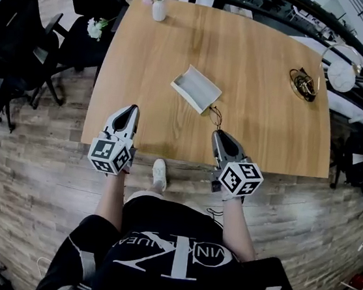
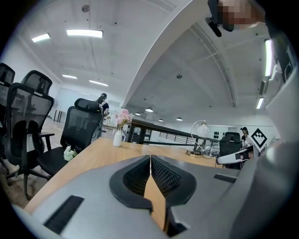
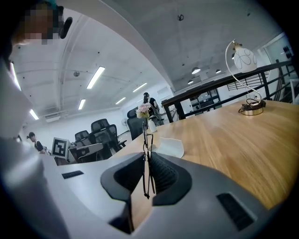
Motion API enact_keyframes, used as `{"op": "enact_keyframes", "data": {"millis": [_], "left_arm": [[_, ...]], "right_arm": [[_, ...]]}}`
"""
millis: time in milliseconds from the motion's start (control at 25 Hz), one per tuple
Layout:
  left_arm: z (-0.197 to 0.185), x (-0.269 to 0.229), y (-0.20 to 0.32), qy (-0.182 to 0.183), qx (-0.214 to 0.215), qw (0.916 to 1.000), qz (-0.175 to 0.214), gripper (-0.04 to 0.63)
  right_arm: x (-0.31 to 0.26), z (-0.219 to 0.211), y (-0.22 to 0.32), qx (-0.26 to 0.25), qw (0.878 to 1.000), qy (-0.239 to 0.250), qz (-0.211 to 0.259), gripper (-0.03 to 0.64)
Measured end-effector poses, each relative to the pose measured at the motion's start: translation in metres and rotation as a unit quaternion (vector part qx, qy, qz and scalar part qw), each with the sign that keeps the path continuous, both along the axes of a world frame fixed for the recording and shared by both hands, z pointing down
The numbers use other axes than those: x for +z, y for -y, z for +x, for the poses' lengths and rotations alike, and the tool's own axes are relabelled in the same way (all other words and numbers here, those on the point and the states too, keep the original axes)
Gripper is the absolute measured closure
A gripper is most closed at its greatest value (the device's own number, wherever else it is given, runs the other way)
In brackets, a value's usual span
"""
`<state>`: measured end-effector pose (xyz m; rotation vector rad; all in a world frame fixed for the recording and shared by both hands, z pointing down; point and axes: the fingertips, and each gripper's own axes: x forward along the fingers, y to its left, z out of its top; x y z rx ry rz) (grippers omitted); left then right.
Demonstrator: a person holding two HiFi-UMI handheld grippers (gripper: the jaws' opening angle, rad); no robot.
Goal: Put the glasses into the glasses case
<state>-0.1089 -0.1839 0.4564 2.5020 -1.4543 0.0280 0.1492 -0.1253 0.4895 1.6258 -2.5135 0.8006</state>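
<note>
The glasses case point(image 1: 196, 88) is a white open box lying on the wooden table point(image 1: 262, 131), a little beyond my two grippers. My right gripper point(image 1: 217, 133) is shut on the thin black-wire glasses point(image 1: 216, 116), which stick out of its tip toward the case. In the right gripper view the glasses point(image 3: 146, 154) stand upright, pinched between the jaws, with the case point(image 3: 171, 147) just ahead. My left gripper point(image 1: 132, 109) hovers over the table's near edge to the left of the case. Its jaws point(image 2: 150, 161) are shut with nothing between them.
A white vase of pink flowers point(image 1: 159, 0) stands at the far table edge. At the right are a white-shaded lamp point(image 1: 340, 72) and a dark coiled item on a round base point(image 1: 302, 84). Black office chairs point(image 1: 24, 36) stand left of the table.
</note>
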Motion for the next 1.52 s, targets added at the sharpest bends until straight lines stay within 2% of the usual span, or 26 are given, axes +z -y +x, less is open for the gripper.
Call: {"op": "enact_keyframes", "data": {"millis": [360,800,1200,1520], "left_arm": [[0.009,0.010,0.057,0.000,0.032,0.9995,-0.006,0.572],[0.000,0.026,0.111,0.003,0.053,0.9985,-0.016,0.572],[0.009,0.049,0.122,0.011,0.041,0.9981,-0.044,0.572],[0.011,0.051,0.138,0.016,0.020,0.9990,-0.037,0.572]], "right_arm": [[0.009,-0.012,0.046,-0.006,1.000,-0.015,-0.016,0.563],[0.020,-0.032,0.101,-0.015,0.999,-0.028,-0.028,0.563],[0.038,-0.038,0.130,-0.076,0.994,-0.059,-0.056,0.563],[0.050,-0.044,0.163,-0.134,0.983,-0.099,-0.081,0.563]]}}
